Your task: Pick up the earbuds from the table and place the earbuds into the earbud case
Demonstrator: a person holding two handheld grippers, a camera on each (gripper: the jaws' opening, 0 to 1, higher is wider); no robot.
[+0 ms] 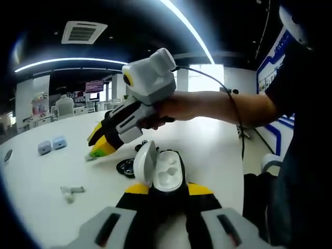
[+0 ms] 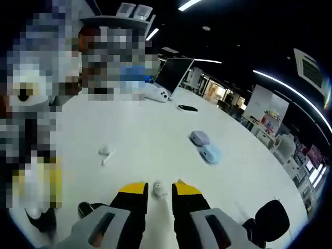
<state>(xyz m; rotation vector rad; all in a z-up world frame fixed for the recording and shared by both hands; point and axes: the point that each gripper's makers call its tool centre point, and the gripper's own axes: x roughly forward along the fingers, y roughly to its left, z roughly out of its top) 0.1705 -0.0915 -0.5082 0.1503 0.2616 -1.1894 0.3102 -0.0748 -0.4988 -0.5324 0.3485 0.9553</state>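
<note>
My left gripper (image 1: 163, 189) is shut on a white earbud case (image 1: 168, 174), whose lid (image 1: 145, 162) stands open to the left. The right gripper (image 1: 97, 149), held by a hand, reaches in just left of the case with its tips pointing down at the table. In the right gripper view, my right gripper (image 2: 158, 196) is shut on a small white earbud (image 2: 158, 189) between its yellow tips. A second white earbud (image 1: 72, 192) (image 2: 106, 154) lies on the white table (image 2: 155, 140), apart from both grippers.
Two small closed cases, grey (image 2: 199, 137) and light blue (image 2: 211, 153), sit further out on the table. Black round parts (image 1: 126, 167) lie beside the held case. A laptop (image 2: 174, 72), a white device (image 2: 158, 94) and a black item (image 2: 188, 108) are at the far edge.
</note>
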